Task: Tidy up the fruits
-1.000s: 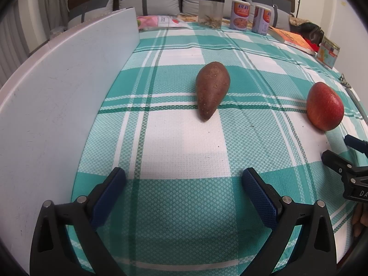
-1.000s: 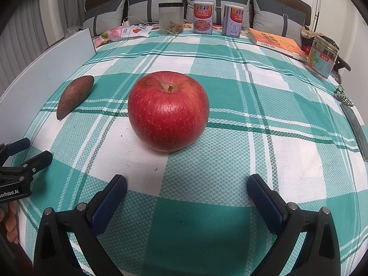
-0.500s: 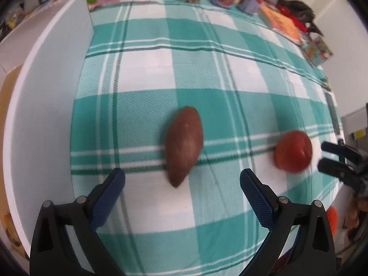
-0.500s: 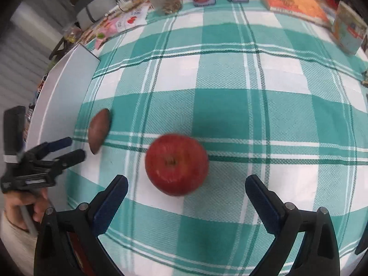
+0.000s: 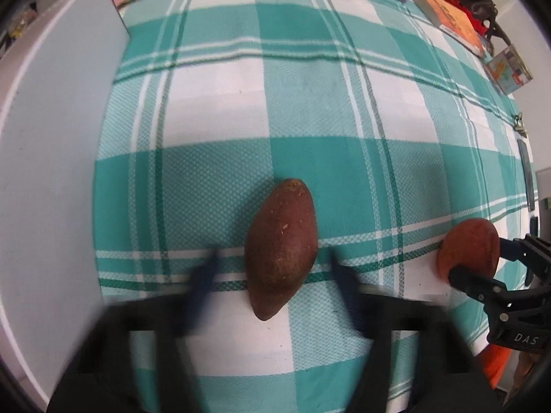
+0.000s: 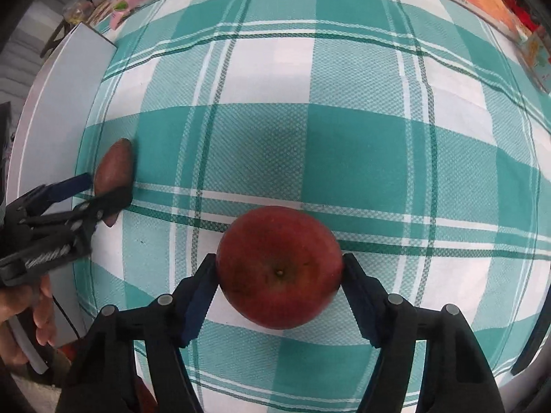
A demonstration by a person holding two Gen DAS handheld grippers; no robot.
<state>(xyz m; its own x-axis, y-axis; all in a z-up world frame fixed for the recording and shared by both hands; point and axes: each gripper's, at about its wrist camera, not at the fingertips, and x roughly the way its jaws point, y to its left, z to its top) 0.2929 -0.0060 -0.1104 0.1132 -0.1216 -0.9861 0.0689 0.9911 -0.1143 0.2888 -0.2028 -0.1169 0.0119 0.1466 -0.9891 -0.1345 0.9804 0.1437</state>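
Jaws closing: right gripper [image 6: 279, 272] pinches the apple [image 6: 279, 266]; left gripper [image 6: 106, 189], blurred in its own view, straddles the sweet potato [image 5: 280, 251].

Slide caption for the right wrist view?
Right tool closing its pads on the apple atop the checked cloth.

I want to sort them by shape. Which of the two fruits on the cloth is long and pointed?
The brown fruit, between the left gripper's fingers. The red apple in the right gripper is round.
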